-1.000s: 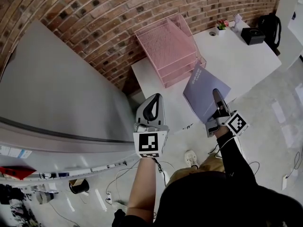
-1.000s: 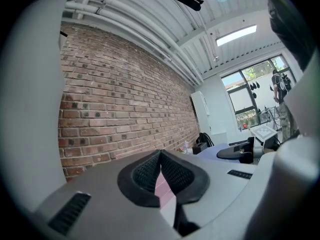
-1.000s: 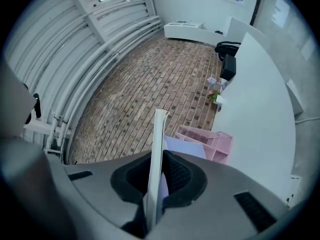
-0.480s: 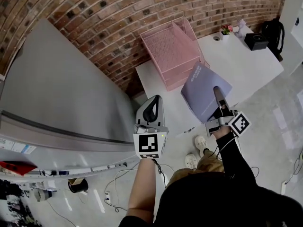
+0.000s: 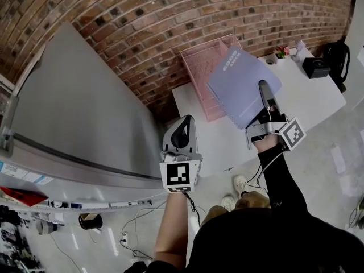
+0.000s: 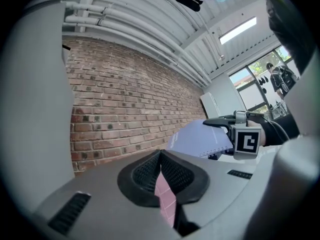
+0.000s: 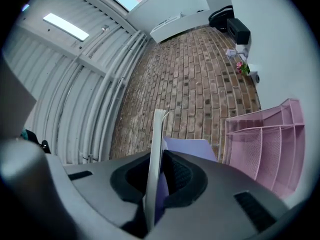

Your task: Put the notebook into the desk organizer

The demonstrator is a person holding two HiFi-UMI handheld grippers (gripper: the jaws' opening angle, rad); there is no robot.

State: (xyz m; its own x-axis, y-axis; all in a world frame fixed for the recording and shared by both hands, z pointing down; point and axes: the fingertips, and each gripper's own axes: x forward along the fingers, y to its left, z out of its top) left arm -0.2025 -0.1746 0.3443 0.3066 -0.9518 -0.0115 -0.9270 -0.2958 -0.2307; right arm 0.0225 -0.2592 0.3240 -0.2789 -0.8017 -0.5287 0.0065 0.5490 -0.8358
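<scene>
The right hand-held gripper (image 5: pixel 264 92) is clamped on the near edge of the purple notebook (image 5: pixel 239 81), holding it tilted in the air just in front of the pink desk organizer (image 5: pixel 197 67) on the white worktop (image 5: pixel 310 98).

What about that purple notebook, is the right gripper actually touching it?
Touching. The right gripper view shows the right gripper's two pads pressed on the notebook's edge, which stands between them.

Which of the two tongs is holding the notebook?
The right tongs: they are shut on the purple notebook at its edge. The left tongs are shut with nothing between them.
</scene>
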